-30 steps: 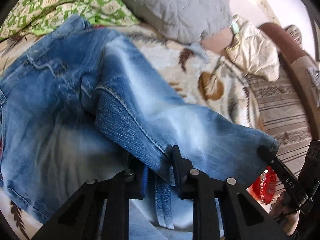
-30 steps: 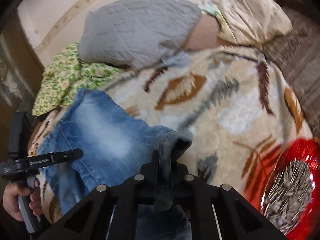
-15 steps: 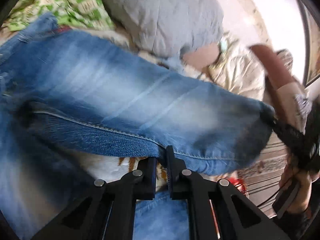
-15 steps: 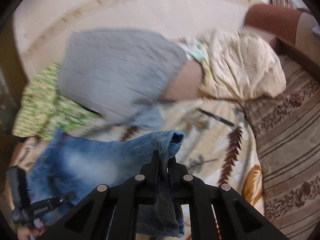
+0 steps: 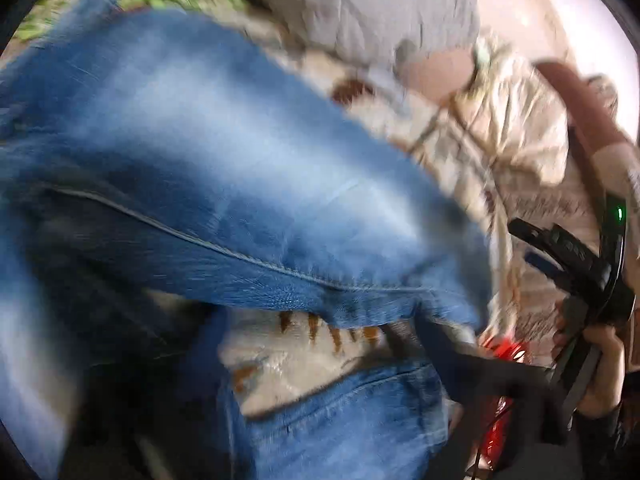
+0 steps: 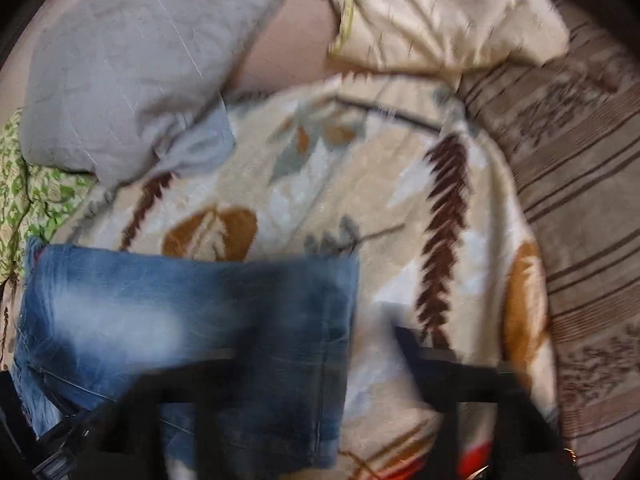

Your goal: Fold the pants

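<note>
Both grippers' jaws have just been opening and stand wide: the left gripper (image 5: 320,360) has a fold of the jeans (image 5: 224,184) between and just beyond its jaws, unpressed. The right gripper (image 6: 304,368) shows the jeans' hem (image 6: 188,320) lying flat on the leaf-patterned blanket (image 6: 400,208). Only the left view shows a hand (image 5: 600,364); farther off lies a grey pillow (image 6: 132,68).

The setting is a home, on a bed or sofa-bed. Evidence: a plush leaf-patterned blanket (image 6: 400,200) as the work surface, a grey quilted pillow (image 6: 132,64), a cream pillow (image 6: 448,12), green-patterned bedding (image 6: 28,192), and striped brown upholstery (image 6: 580,184).
</note>
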`<state>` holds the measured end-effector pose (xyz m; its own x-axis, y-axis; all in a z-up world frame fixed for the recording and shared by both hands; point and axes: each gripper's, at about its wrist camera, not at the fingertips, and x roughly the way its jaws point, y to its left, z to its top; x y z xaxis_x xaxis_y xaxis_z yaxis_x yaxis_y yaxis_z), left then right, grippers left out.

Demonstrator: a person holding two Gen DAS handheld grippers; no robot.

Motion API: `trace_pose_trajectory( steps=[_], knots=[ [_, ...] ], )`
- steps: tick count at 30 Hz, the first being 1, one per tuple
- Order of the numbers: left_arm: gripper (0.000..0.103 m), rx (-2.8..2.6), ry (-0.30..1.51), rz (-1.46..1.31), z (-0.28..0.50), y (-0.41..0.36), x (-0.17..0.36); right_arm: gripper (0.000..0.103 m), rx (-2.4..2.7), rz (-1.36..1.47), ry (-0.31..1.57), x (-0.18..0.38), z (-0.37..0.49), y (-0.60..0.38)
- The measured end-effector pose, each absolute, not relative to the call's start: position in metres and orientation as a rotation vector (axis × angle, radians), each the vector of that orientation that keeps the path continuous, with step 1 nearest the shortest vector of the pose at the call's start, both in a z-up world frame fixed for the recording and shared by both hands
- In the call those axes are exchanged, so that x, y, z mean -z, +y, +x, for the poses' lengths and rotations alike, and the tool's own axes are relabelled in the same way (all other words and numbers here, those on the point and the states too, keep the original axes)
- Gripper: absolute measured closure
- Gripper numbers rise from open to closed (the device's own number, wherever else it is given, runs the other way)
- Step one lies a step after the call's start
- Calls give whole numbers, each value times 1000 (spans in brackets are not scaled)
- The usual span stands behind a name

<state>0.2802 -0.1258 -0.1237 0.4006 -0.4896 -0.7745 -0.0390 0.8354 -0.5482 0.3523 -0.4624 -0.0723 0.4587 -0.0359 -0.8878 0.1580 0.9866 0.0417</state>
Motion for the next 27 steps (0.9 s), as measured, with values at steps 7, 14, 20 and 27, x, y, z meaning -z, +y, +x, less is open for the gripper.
trace_pose_trajectory(
  steps=[7, 14, 20, 27],
  knots=[
    [5, 348, 1037, -515, 240, -83, 70, 7, 55, 92, 947, 1, 314, -437],
    [2, 572, 1052, -305, 198, -82, 46, 7, -177, 36, 980, 10, 225, -386],
    [2, 760, 1065, -230, 201, -117, 49, 7, -208, 98, 991, 48, 121, -376],
    [2, 784, 1176, -324, 228, -149, 56, 20, -87, 658, 911, 110, 59, -403]
  ],
)
